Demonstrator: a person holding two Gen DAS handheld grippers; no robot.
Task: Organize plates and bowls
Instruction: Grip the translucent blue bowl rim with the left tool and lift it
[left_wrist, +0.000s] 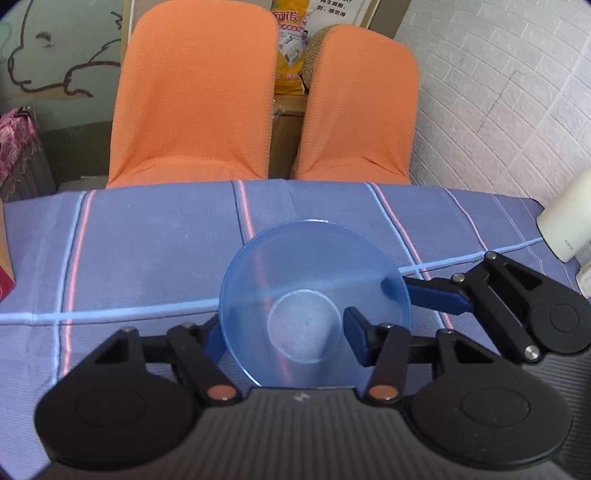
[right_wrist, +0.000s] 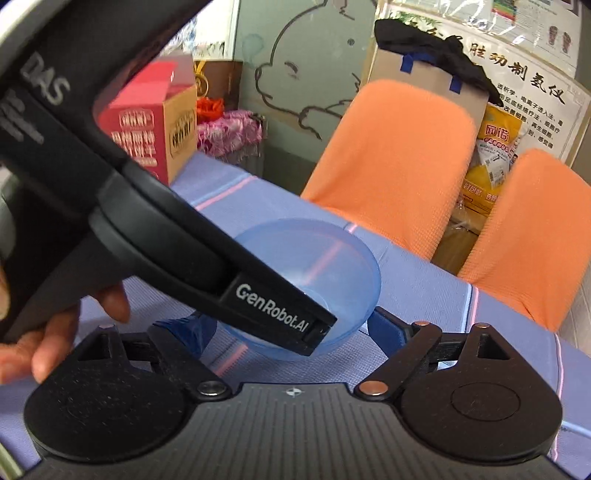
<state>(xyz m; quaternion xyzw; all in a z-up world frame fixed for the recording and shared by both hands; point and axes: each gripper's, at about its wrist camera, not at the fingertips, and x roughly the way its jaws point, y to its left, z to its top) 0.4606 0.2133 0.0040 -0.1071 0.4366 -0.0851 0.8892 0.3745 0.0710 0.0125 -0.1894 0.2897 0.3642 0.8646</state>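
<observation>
Single translucent blue bowl (left_wrist: 314, 295) sits upright on the striped purple-blue tablecloth (left_wrist: 147, 240), in the middle of the table near the front. No plates and no other bowls visible in either view, so no stack or sorted group to judge; task looks early or mid, can't tell which. Left gripper (left_wrist: 284, 332) jaws spread wide, one finger inside the bowl and one outside the near-left wall, not clamped. Right gripper (right_wrist: 291, 325) also spread, fingers flanking the bowl, releasing or about to grab, unclear. Left gripper body crosses over the bowl in the right wrist view, crowding it. Around: two orange chair backs (left_wrist: 192, 92), red carton (right_wrist: 147, 122), white appliance (left_wrist: 565, 221) at table's right edge
</observation>
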